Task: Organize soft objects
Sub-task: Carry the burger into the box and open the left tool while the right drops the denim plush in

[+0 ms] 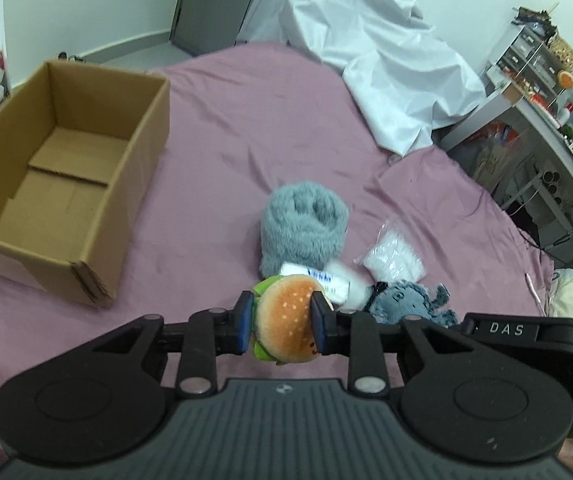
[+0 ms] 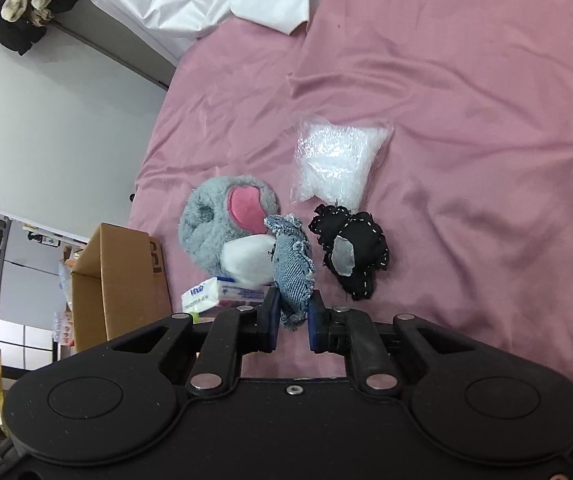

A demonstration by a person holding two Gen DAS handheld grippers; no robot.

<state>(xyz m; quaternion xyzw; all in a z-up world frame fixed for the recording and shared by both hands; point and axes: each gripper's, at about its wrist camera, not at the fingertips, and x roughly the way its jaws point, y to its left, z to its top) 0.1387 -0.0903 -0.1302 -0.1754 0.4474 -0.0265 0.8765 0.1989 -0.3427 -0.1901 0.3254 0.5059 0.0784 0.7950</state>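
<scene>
Two grippers, each clamped on a soft toy above the pink bed.

Left gripper [image 1: 282, 322] pinches a hamburger plush [image 1: 284, 318] right of the empty cardboard box [image 1: 126, 208]; right gripper [image 2: 291, 319] has its fingers closed on a denim toy [image 2: 292, 266] beside the grey plush [image 2: 222, 228].

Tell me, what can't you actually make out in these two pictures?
- Left view: the denim toy is partly hidden behind the left tool gripping the burger plush.
- Right view: the cardboard box interior faces away; the right tool covers its base.
- Right view: tissue pack print is too small to read.
</scene>
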